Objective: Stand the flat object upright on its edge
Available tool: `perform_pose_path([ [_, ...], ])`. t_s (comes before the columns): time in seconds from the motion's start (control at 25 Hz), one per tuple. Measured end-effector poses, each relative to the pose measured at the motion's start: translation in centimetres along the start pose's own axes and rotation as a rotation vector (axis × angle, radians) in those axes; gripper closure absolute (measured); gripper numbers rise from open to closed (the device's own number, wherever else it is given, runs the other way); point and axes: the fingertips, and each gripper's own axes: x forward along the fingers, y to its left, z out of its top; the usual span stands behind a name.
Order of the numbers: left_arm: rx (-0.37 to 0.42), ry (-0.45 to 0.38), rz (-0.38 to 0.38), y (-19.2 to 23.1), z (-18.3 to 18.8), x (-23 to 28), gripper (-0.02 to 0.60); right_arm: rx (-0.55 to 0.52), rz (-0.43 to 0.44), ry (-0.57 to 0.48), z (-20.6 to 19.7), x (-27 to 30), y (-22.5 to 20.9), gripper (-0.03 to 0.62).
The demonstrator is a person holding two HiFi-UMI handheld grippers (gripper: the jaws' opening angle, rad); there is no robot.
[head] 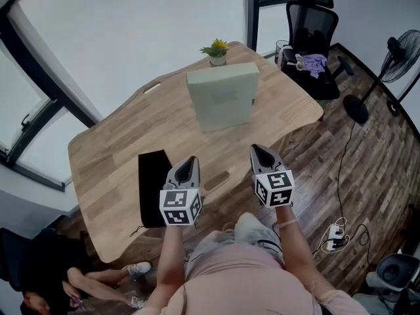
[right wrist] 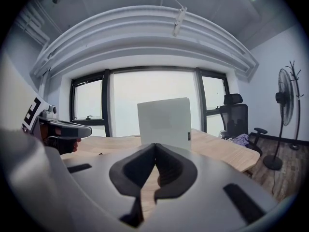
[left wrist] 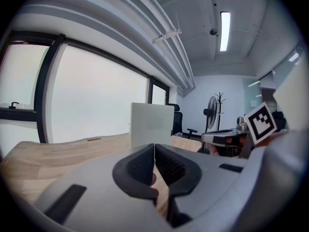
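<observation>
A pale grey-green flat box (head: 223, 96) stands upright on its edge at the far middle of the wooden table (head: 111, 149). It shows straight ahead in the left gripper view (left wrist: 152, 124) and in the right gripper view (right wrist: 164, 122). My left gripper (head: 191, 160) hovers over the table's near part, well short of the box, its jaws shut with nothing between them (left wrist: 154, 148). My right gripper (head: 256, 149) is level with it to the right, also shut and empty (right wrist: 154, 147). Neither touches the box.
A black flat mat (head: 154, 188) lies on the table just left of my left gripper. A small potted plant (head: 216, 51) stands behind the box. Off the table's far right are an office chair (head: 313, 28) and a floor fan (head: 394, 58). A power strip (head: 336, 231) lies on the floor.
</observation>
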Motion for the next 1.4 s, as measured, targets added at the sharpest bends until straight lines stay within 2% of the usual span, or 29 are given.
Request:
perform_pose_path([
  [0.16,0.002,-0.024,0.020,-0.6,1.1,-0.5,0.571,0.017,0.016,-0.005,0.5,-0.3,-0.1,0.594],
  [0.36,0.049,-0.035,0.038,-2.3,2.1,-0.9,0.571,0.028,0.037,-0.022,0.9,-1.5,-0.6,0.594],
  [0.8,-0.014,-0.088,0.054,-6.6,4.6,-2.6,0.571,-0.004,0.139,-0.085,4.5,-5.9,-1.4,0.594],
  [1.4,-0.001,-0.105,0.087,-14.2,6.4,-6.2,0.571,-0.093,0.238,-0.137,7.0,-11.5,-2.0,0.594],
])
